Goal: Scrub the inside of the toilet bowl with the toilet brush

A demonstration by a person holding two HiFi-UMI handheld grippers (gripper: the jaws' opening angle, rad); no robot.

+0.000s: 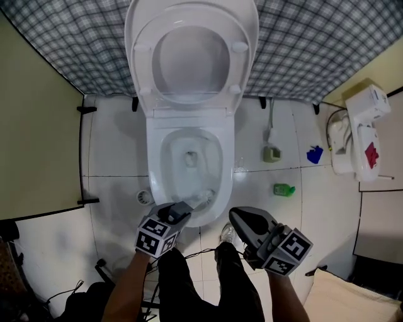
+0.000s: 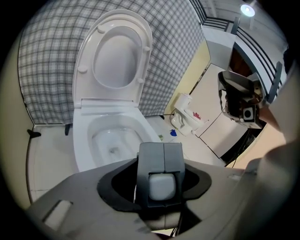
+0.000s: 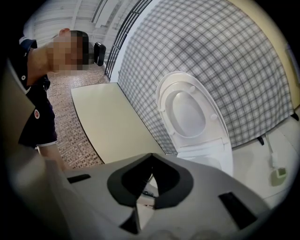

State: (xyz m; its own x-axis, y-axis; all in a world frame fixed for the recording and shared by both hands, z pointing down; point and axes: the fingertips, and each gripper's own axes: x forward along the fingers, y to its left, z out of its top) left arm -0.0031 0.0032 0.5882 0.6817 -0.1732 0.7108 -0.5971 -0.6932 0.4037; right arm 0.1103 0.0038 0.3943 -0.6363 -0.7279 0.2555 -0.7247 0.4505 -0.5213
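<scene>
Scrubbing seems under way: the left claw (image 1: 182, 210) grasps the toilet brush (image 1: 206, 197) at the toilet bowl's (image 1: 169, 165) five o'clock, the right claw (image 1: 242, 220) clenched empty. Next, sweep toward twelve.

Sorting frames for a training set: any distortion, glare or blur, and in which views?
Head view: sharp, evenly lit, slight sheen on the toilet lid. Left gripper view: strong fisheye bend, black corners, a lamp glaring top right, the left hand-held gripper close and soft. Right gripper view: same fisheye, a mosaic patch laid over a face.
</scene>
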